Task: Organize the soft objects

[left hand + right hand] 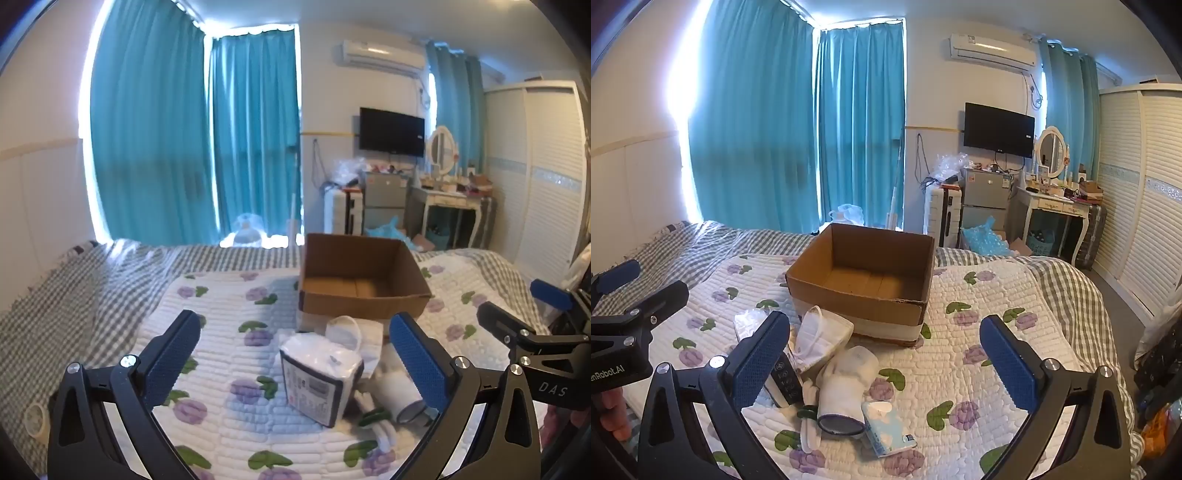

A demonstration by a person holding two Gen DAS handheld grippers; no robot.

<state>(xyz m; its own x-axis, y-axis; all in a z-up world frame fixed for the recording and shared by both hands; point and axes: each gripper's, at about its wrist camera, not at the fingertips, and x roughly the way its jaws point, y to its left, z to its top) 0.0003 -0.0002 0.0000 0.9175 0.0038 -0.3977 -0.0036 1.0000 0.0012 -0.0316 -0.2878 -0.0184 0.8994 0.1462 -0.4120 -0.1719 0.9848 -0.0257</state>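
Observation:
An open, empty cardboard box (364,284) (864,277) stands on the bed's floral quilt. In front of it lies a small pile: a wrapped white tissue pack (319,376) (748,323), a white face mask (354,334) (820,338), a white glove (846,384) (397,397) and a small blue tissue packet (888,428). My left gripper (295,369) is open and empty, hovering over the tissue pack. My right gripper (886,373) is open and empty above the glove, and also shows in the left wrist view (532,314).
The floral quilt (979,369) lies over a grey checked sheet (74,288). A roll of tape (37,419) sits at the left edge. Beyond the bed are teal curtains, a small fridge (984,195), a dressing table (1056,206) and a wardrobe on the right.

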